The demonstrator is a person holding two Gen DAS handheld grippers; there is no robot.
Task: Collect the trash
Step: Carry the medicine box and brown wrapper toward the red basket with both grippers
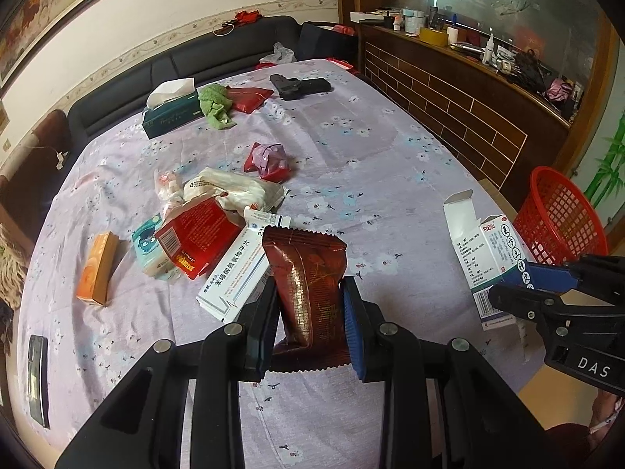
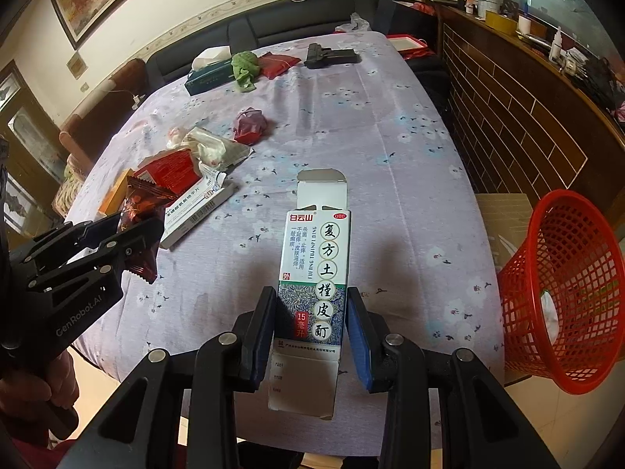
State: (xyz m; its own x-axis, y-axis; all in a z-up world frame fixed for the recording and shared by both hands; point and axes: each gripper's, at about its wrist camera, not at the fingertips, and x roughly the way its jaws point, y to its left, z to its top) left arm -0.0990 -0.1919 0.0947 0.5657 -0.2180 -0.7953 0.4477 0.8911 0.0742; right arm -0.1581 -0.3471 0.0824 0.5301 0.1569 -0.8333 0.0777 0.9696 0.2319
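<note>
My left gripper (image 1: 310,305) is shut on a dark red snack wrapper (image 1: 306,273), held above the lilac floral tablecloth (image 1: 351,148). In the right wrist view the same wrapper (image 2: 138,211) pokes out of the left gripper (image 2: 134,230) at the left edge. My right gripper (image 2: 312,324) is shut on a white medicine box (image 2: 312,273) with its top flap open; that box (image 1: 484,258) appears at the right of the left wrist view, pinched by the right gripper (image 1: 523,285). A red mesh basket (image 2: 562,305) stands tilted beside the table at the right.
A litter pile lies mid-left: red packet (image 1: 195,234), long white box (image 1: 238,269), crumpled white bag (image 1: 230,187), orange box (image 1: 97,265), crumpled pink-red wrapper (image 1: 269,160). Farther back sit a tissue box (image 1: 172,109), green cloth (image 1: 215,105) and black toy pistol (image 1: 300,86). Wooden counter (image 1: 449,97) at right.
</note>
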